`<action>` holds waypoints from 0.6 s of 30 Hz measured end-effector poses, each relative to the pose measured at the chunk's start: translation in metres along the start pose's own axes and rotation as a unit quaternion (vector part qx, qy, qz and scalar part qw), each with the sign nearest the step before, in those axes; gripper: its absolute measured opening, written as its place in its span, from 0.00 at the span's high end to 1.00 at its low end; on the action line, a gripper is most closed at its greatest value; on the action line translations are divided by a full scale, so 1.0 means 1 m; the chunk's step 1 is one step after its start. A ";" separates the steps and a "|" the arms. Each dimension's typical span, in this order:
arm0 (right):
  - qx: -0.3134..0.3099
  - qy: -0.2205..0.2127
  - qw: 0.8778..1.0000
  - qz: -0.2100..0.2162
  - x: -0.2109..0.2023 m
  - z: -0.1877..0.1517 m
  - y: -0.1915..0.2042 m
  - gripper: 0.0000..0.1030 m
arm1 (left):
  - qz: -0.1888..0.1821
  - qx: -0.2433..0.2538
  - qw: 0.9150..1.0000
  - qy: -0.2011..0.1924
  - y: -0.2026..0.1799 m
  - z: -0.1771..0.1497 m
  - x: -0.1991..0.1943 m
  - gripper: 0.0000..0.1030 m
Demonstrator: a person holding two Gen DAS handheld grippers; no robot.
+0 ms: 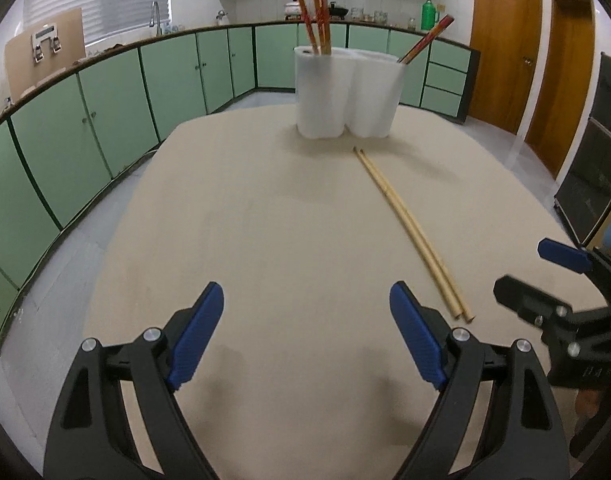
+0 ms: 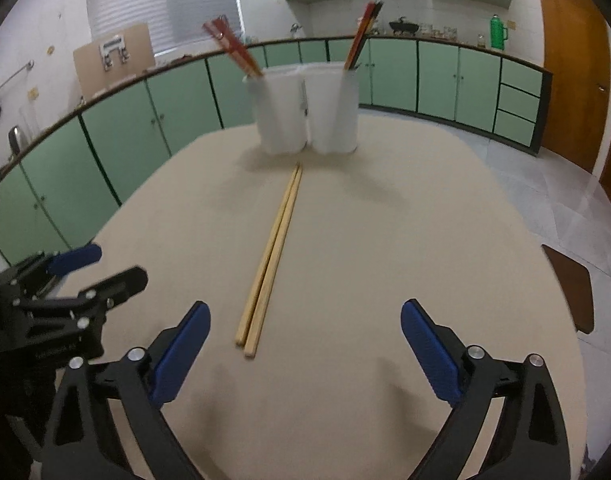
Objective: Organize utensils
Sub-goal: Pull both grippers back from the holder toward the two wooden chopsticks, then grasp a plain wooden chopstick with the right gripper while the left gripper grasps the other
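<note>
A pair of pale bamboo chopsticks [image 2: 271, 258] lies side by side flat on the beige counter [image 2: 385, 248], its far tips near the foot of a white plastic two-compartment utensil holder [image 2: 305, 110]. Red lacquered chopsticks [image 2: 233, 46] lean in the holder's left compartment, dark red-and-black chopsticks [image 2: 363, 36] in the right. The right gripper [image 2: 305, 356] hangs above the counter just behind the pale pair's near ends, blue-padded fingers [image 2: 429, 356] spread wide and holding nothing. The left gripper [image 1: 307, 338], just beside the pair, is likewise spread wide and empty. Green kitchen cabinets [image 1: 105, 120] stand behind.
</note>
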State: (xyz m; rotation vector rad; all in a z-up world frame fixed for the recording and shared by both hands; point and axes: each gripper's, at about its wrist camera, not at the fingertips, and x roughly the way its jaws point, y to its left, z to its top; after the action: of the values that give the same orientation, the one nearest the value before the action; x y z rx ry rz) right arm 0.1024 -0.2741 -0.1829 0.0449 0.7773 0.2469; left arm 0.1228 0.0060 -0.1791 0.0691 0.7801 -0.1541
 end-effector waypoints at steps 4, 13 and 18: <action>-0.007 0.022 1.000 0.003 0.008 -0.009 0.007 0.22 | 0.008 -0.002 1.000 0.009 0.005 -0.006 0.002 0.20; -0.013 0.049 0.999 -0.013 0.019 -0.012 0.011 0.55 | 0.018 -0.014 1.000 0.018 0.016 -0.014 -0.001 0.20; 0.012 0.045 0.999 -0.016 0.013 -0.011 -0.001 0.58 | 0.012 -0.011 1.000 0.012 0.013 -0.012 -0.004 0.20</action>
State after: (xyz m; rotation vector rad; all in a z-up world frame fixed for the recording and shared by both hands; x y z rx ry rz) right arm 0.1041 -0.2723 -0.1997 0.0440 0.8692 0.2116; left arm 0.1142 0.0202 -0.1850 0.0605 0.8054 -0.1218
